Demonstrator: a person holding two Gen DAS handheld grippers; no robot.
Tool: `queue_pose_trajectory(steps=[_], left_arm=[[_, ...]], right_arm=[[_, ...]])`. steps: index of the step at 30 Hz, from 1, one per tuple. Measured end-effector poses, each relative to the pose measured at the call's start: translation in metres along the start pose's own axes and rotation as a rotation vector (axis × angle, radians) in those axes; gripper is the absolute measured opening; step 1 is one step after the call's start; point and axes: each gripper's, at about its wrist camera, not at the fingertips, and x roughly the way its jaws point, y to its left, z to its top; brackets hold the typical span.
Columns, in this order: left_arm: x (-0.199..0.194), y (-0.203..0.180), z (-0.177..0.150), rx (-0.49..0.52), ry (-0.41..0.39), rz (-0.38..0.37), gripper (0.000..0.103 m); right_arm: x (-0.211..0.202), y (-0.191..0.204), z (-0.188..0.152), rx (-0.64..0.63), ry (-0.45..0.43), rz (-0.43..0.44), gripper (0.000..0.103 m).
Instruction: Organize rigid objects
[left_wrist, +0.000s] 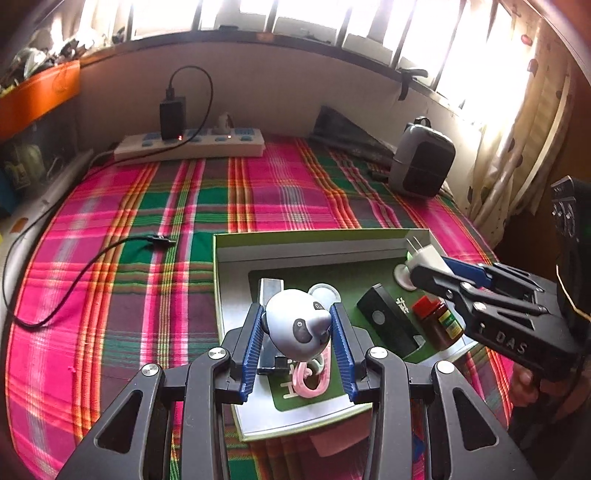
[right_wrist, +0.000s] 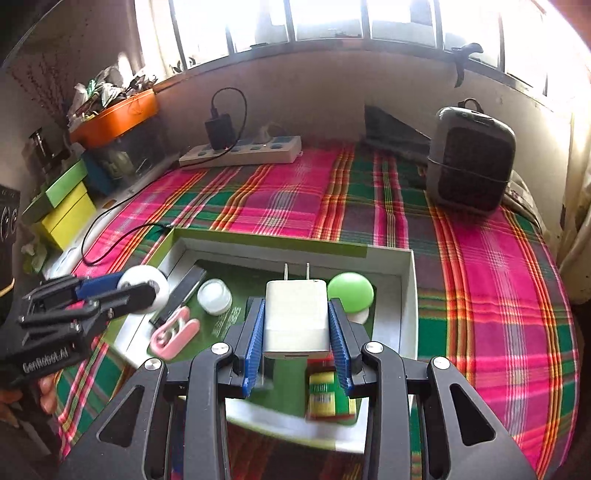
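Where plaid cloth (left_wrist: 280, 192) covers bed, power strip (left_wrist: 190, 146) lies under bright window (left_wrist: 373, 18).

Domestic premises, prob. a bedroom or living rm. Work surface covered w/ a pink-green plaid cloth (left_wrist: 147, 229), household type. Barred window (right_wrist: 332, 18) runs along the back wall, sill above; patterned curtain (left_wrist: 517, 147) at right side. White power strip (left_wrist: 190, 146) lies against the wall, black charger (left_wrist: 171, 116) plugged in, cable trailing across the cloth. Small grey heater/fan unit (right_wrist: 471, 158) stands at the far right corner. Left side: orange tub (right_wrist: 118, 118) full of clutter, stacked green and yellow boxes (right_wrist: 64, 206). No industrial or lab fittings seen.
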Motion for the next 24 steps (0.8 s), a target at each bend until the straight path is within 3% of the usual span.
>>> queue_pose_trajectory(steps=[24], left_arm=[[0.026,0.005,-0.002,-0.005,0.052,0.02,0.035]], right_arm=[[0.056,0.005,0.022,-0.023,0.075,0.03,0.035]])
